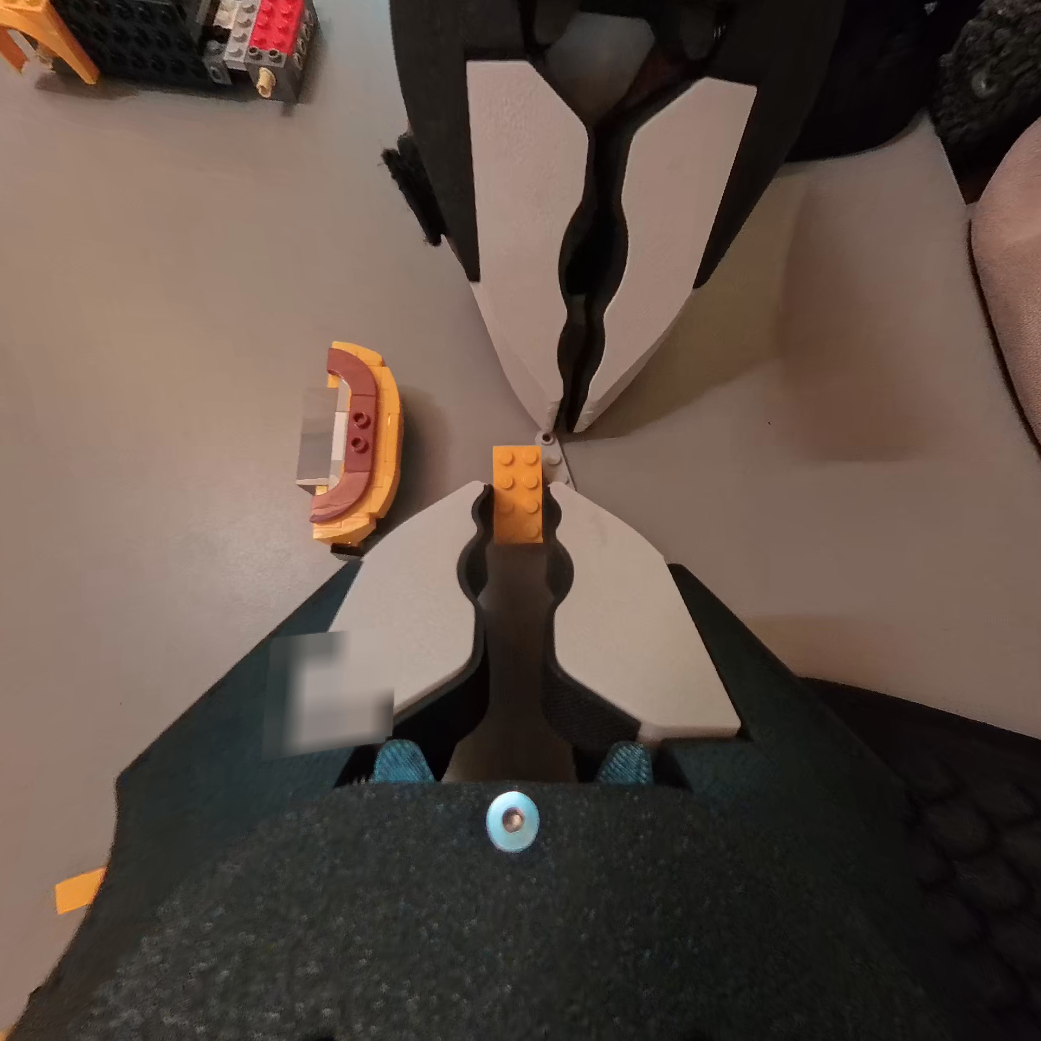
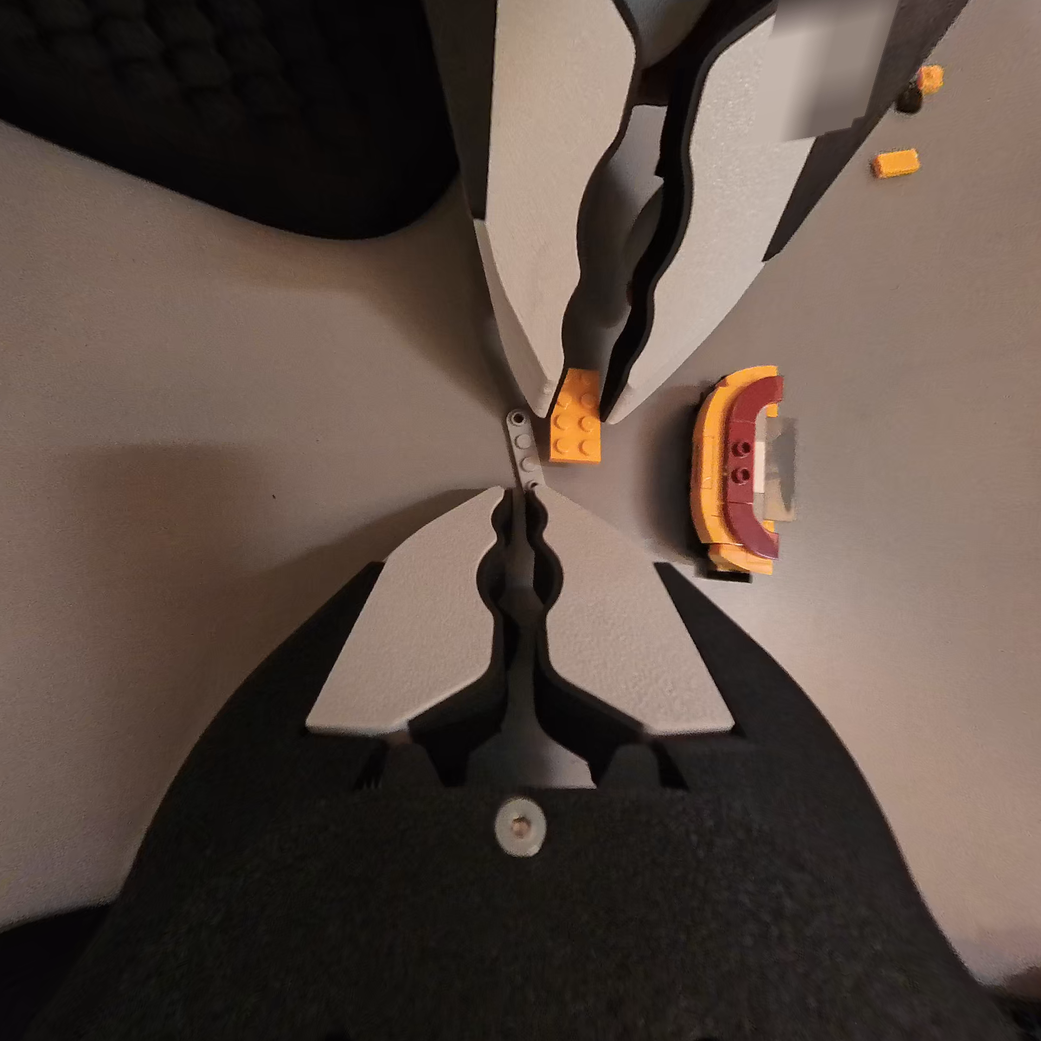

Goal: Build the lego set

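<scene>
- Left wrist view: the left gripper [image 1: 517,495] is clamped on the orange plate [image 1: 518,493], fingers squeezing its two long sides, so about half of it sticks out past the tips.
- A thin grey plate [image 1: 556,459] sits right against the orange plate's far right edge, touching or tucked under it, can't tell which.
- The right gripper [image 1: 565,419] comes in from the far side of the orange plate, tips pinched on that grey plate's far end.
- Left of the orange plate, apart from it, a curved orange and dark red build [image 1: 355,445] with a clear piece lies on the grey table [image 1: 169,281].
- Way off to the far left of the orange plate there's a black, red and grey chunk of model [image 1: 186,45].
- Right wrist view: the right gripper [image 2: 521,493] is nearly shut, nipping the near end of the grey plate [image 2: 524,450].
- The orange plate [image 2: 575,431] lies just right of the grey one, its far end held in the left gripper [image 2: 574,403].
- The curved build [image 2: 738,467] sits further right of the orange plate, and a small loose orange piece [image 2: 894,163] lies far off beyond it.
</scene>
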